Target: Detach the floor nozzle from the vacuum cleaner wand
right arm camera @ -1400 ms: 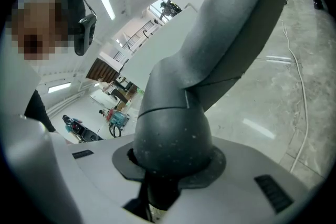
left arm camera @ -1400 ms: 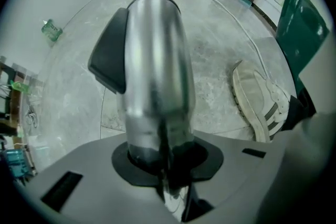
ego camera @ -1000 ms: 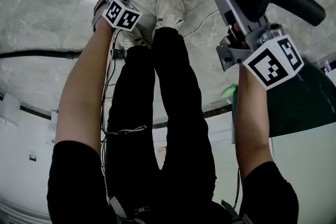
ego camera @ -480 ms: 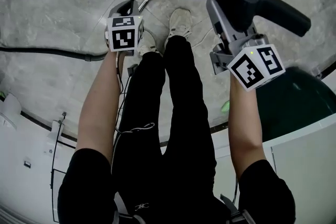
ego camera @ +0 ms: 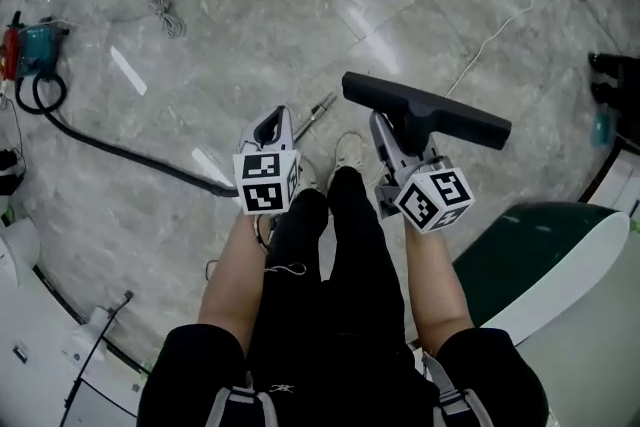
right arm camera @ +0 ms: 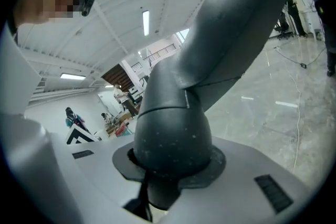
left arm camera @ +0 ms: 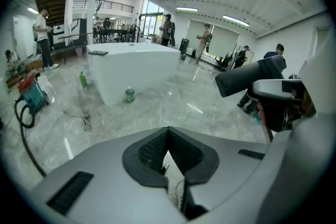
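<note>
The floor nozzle (ego camera: 425,110), a black bar head on a grey neck, is off the wand and held up in the air. My right gripper (ego camera: 400,160) is shut on its neck (right arm camera: 173,134), which fills the right gripper view between the jaws. The wand's metal end (ego camera: 318,111) lies on the marble floor ahead of the person's shoes, joined to a black hose (ego camera: 130,155). My left gripper (ego camera: 272,127) hangs above the floor to the left of the wand's end, shut and empty (left arm camera: 168,136). From the left gripper view the nozzle (left arm camera: 252,76) shows at the right.
The hose runs left to a red and teal vacuum unit (ego camera: 25,50). A white block (left arm camera: 134,68) with green bottles (left arm camera: 129,95) beside it stands ahead. A dark green, white-rimmed tub (ego camera: 545,250) is at the right. Cords (ego camera: 510,15) lie on the floor, and people stand in the background.
Both hands have risen well above the floor. The left gripper has come away from the wand, which stays lying on the floor. The right gripper has lifted the nozzle with it.
</note>
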The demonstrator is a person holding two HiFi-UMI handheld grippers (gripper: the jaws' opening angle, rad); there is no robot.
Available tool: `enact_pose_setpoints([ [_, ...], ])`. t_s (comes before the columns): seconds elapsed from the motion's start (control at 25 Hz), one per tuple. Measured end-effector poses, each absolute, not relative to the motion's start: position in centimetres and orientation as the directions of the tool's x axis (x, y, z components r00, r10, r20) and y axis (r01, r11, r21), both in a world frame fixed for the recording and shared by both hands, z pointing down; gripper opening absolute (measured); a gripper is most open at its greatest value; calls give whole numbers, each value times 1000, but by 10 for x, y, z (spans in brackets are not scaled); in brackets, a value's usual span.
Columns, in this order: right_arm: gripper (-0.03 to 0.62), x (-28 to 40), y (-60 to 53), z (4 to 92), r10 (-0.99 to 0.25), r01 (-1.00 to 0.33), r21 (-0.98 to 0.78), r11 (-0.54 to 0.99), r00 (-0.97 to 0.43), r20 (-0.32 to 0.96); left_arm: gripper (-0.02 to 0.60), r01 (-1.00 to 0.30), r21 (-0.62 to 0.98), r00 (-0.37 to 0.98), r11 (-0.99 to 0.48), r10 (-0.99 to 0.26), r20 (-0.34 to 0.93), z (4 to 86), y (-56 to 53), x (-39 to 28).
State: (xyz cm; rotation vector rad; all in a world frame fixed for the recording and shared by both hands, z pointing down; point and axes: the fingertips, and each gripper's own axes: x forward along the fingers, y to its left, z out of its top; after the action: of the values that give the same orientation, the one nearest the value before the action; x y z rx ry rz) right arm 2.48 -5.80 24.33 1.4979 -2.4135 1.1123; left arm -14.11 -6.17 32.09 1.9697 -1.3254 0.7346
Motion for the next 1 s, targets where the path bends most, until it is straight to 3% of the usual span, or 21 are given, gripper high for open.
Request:
enact_pose_setpoints([
  [0.2,126,-12,-84,105,-797,-798,-484,360,-533,285,9,-935,192,352,-299,-702,619,164,-94,-155],
  [0.44,126,-21,-64,-41,-842,-811,-439,386,-505,191,9,-936,185,351,-299,-780,519,4,-72,-169],
  [0.72,126,-11,-66,-158,-866,-801,-398,448,-499,31,9,-940,113,342,-323,-864,369,-113,-71,-161],
  [1.0,126,1,-66,-206,-857,-790,-368,490,-513,-40,9,-928,42,365,-370,-884,291,-161,-67,-132],
])
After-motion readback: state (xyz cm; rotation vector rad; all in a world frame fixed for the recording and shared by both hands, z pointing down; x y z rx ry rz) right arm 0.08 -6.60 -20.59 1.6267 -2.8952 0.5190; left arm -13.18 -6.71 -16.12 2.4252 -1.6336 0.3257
